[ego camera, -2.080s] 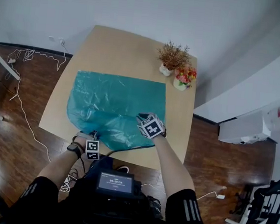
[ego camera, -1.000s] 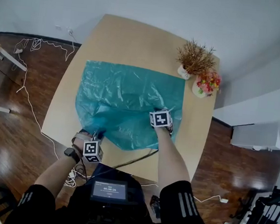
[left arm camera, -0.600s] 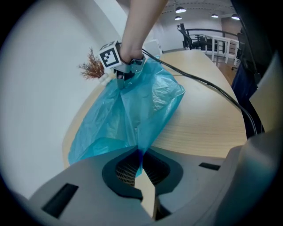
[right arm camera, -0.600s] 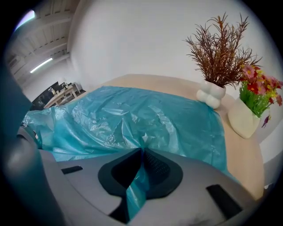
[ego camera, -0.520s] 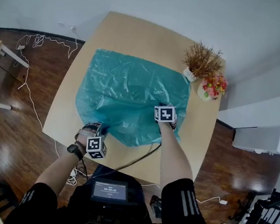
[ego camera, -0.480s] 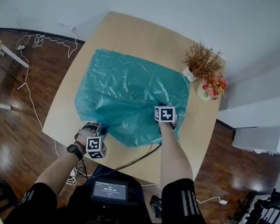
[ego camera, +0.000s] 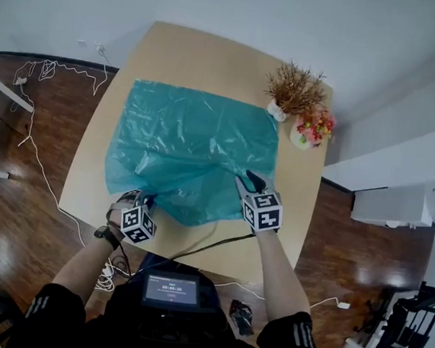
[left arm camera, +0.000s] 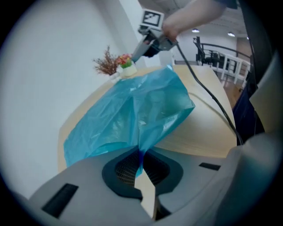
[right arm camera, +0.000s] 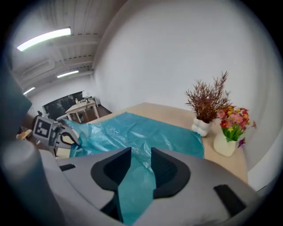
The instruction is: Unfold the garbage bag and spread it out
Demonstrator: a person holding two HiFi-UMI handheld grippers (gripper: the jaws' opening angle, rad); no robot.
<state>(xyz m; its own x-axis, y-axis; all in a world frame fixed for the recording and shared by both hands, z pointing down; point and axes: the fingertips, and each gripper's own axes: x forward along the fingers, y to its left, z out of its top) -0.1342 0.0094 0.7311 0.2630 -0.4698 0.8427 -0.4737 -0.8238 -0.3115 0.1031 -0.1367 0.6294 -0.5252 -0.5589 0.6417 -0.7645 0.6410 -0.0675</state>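
The teal garbage bag lies spread over most of the wooden table, still wrinkled along its near edge. My left gripper sits at the near left corner, shut on a bunched bit of the bag; the film runs straight into the closed jaws. My right gripper hovers over the bag's near right corner. Its jaws have just been opening and now stand apart, with loose teal film showing in the gap but no pad pressing on it. The left gripper appears at the far left of the right gripper view.
A white pot of dried brown twigs and a vase of coloured flowers stand at the table's far right corner. A black cable crosses the near table edge. Loose white cords lie on the floor at left.
The right gripper has lifted and drawn back toward the near right edge, and its jaws have opened. The left gripper has stayed shut on the near left corner, only rolling a little.
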